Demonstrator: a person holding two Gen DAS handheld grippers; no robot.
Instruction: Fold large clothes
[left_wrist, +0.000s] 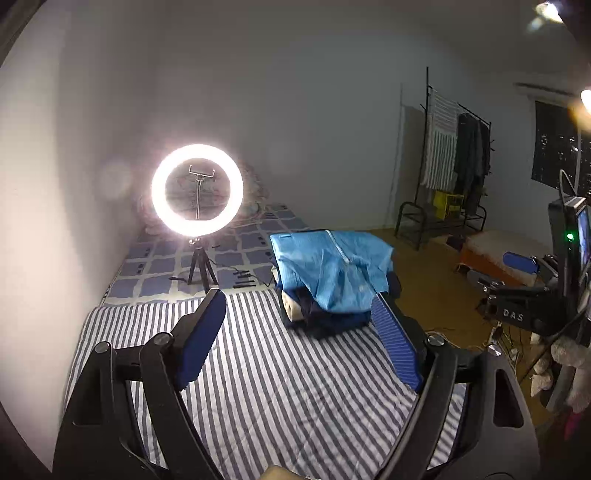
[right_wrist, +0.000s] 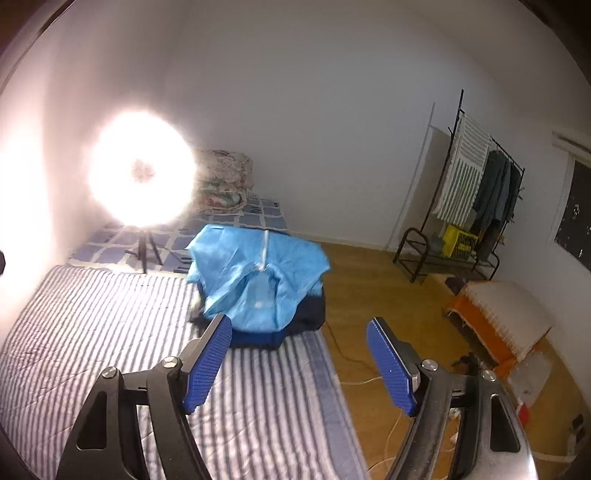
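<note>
Left wrist: folded clothes (left_wrist: 328, 280) at mattress (left_wrist: 258, 369) edge, floor (left_wrist: 443, 295) beside

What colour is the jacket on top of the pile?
Light blue jacket, clearest in the right wrist view.
</note>
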